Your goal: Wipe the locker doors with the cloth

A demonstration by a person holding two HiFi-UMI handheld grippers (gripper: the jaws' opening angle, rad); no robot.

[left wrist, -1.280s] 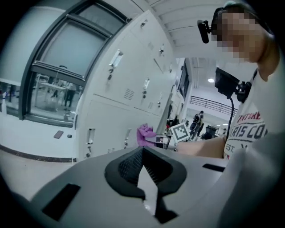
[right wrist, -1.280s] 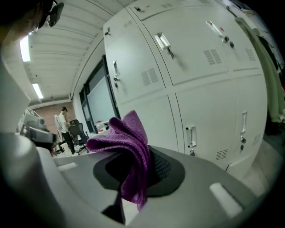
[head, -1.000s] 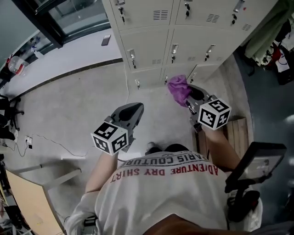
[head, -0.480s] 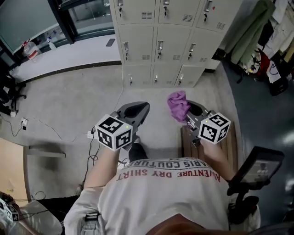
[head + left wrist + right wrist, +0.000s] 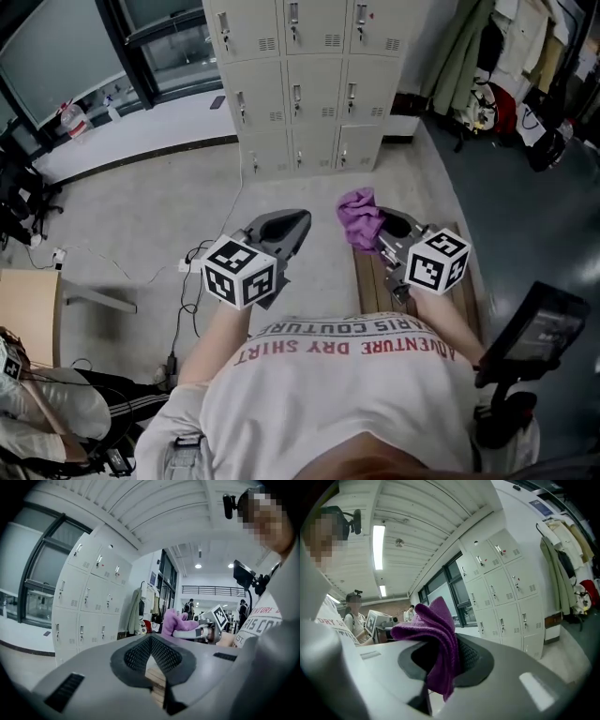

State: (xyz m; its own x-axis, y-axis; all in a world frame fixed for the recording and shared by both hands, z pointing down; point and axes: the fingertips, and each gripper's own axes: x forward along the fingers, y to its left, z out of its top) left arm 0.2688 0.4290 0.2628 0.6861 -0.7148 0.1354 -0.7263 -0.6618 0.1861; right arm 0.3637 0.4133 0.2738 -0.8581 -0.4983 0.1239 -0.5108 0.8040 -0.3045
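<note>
The cloth (image 5: 359,217) is a soft purple-violet rag with a knitted, fleecy look. It is bunched into loose folds rather than spread flat. In the right gripper view one rounded lobe stands up above the jaws and a narrower tail of the cloth (image 5: 433,639) hangs down between them. The right gripper (image 5: 375,242) is clamped on it: its two dark ribbed pads press against the fabric from either side, and most of the bundle spills out past the tips toward the lockers (image 5: 295,84). From the left gripper view the same cloth (image 5: 176,623) shows as a pink-purple tuft at the end of the other tool, to the lockers' right. The cloth is in the air, well apart from the lockers. It sits out in front of their bottom row and roughly in line with the right-hand column of doors, and it touches no door. The lockers are pale beige, three columns wide, each door with a small handle and a vent. The left gripper (image 5: 302,220) is level with the right one in front of the lockers, opposite their left-hand column. Its jaws are together at the tips with nothing between them, as the left gripper (image 5: 151,641) view shows.
</note>
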